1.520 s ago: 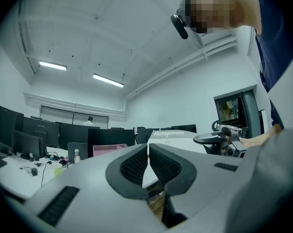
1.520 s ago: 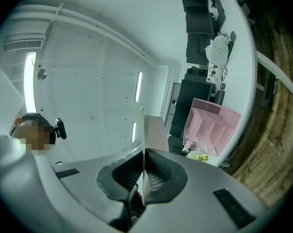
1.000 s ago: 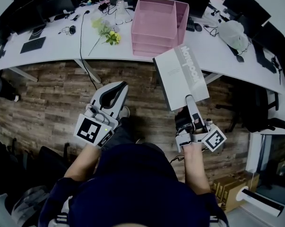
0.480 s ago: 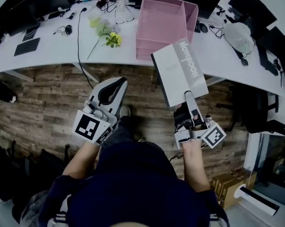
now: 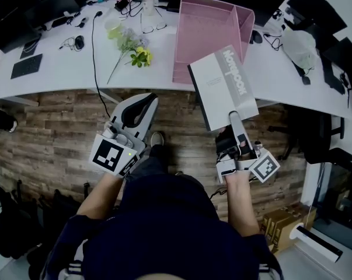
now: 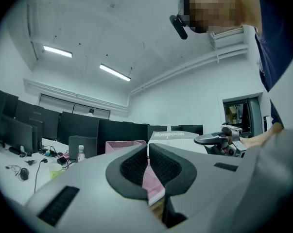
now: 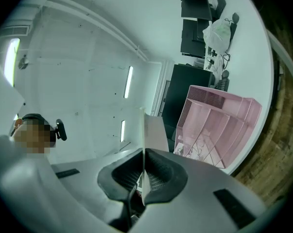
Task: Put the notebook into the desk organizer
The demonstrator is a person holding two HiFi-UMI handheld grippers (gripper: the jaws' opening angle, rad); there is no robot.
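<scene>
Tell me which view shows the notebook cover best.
Head view: the notebook shows its whole cover and title, held by the right gripper. The right gripper view sees it edge-on between the jaws; the left gripper view catches only its titled end.

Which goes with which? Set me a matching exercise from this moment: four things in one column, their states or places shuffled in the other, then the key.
1 notebook
2 desk organizer
3 left gripper
4 flowers

A shut, nothing between the jaws
B lying loose on the white desk
C clamped in the right gripper
D pink, standing on the desk

Pairs: 1-C, 2-D, 3-A, 4-B
</scene>
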